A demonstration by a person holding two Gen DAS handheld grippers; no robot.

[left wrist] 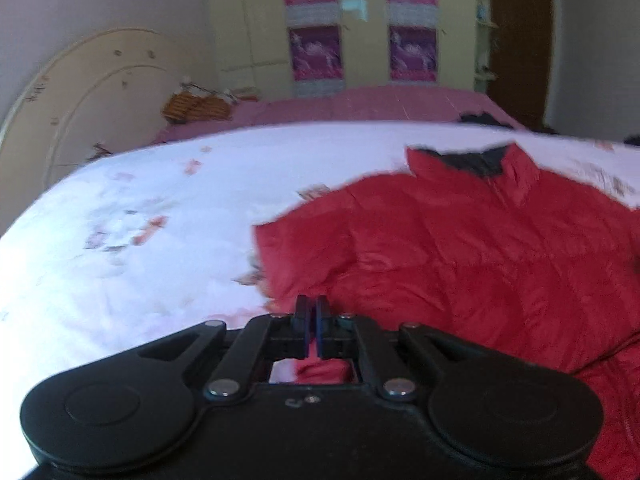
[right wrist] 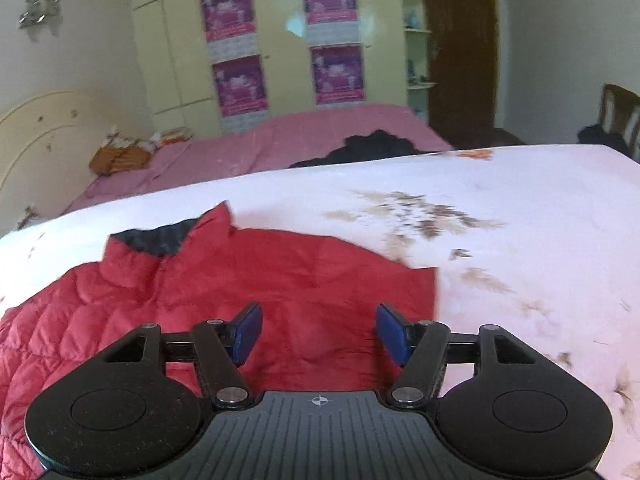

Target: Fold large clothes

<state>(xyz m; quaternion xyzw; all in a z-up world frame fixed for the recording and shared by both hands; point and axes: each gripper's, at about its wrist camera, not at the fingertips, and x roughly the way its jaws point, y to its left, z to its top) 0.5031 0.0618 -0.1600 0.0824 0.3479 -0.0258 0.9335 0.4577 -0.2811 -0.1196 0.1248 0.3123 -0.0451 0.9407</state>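
Note:
A red quilted jacket (left wrist: 460,248) with a dark-lined collar (left wrist: 476,160) lies spread on a white patterned bedsheet (left wrist: 140,240). My left gripper (left wrist: 311,312) is at the jacket's near left edge. Its jaws are pressed together, a fold of red fabric bunches right under them, and the grip point itself is blurred. In the right wrist view the same jacket (right wrist: 280,272) fills the lower left, collar (right wrist: 160,236) at the far side. My right gripper (right wrist: 319,332) stands open just above the jacket's right part, with nothing between its blue pads (right wrist: 390,334).
A second bed with a pink cover (right wrist: 280,140) lies beyond, with a black garment (right wrist: 372,146) and an orange bundle (right wrist: 116,158) on it. A cream headboard (left wrist: 92,100) is to the left, a wardrobe (right wrist: 280,40) stands behind, and a chair (right wrist: 620,116) is at the far right.

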